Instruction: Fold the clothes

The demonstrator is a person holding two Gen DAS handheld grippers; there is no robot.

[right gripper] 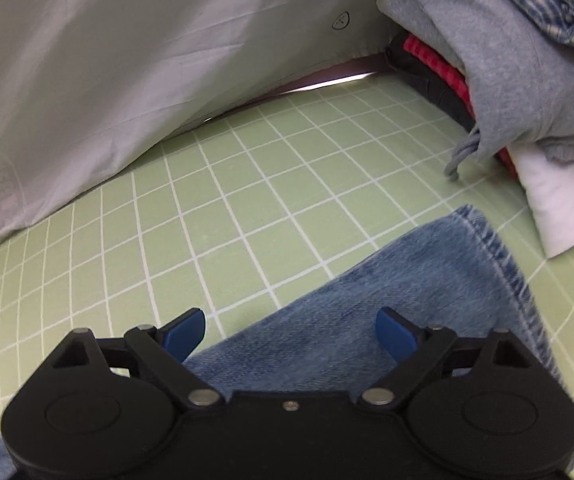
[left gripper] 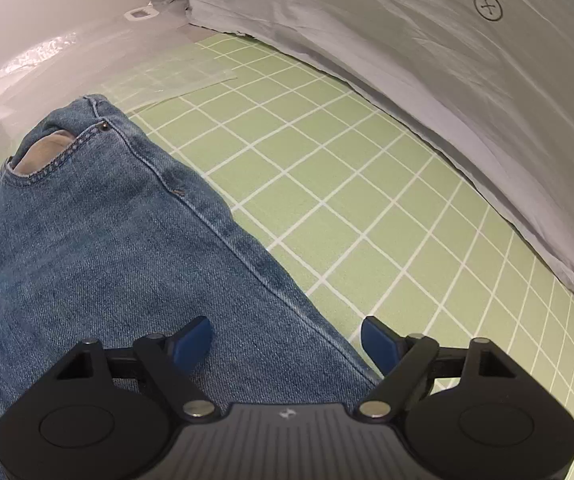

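Observation:
A pair of blue jeans lies flat on a green mat with a white grid. In the left wrist view the waist and a front pocket lie at the upper left. My left gripper hovers over the jeans' side seam, jaws apart, with denim below them and nothing pinched. In the right wrist view a paler leg end of the jeans with its hem shows at the right. My right gripper stands open above the leg's edge, its blue pads clear of the cloth.
A grey-white sheet with a circled mark rises along the far side of the mat. Clear plastic wrap lies at the upper left. A pile of folded clothes sits at the right, grey on top, red and white beneath.

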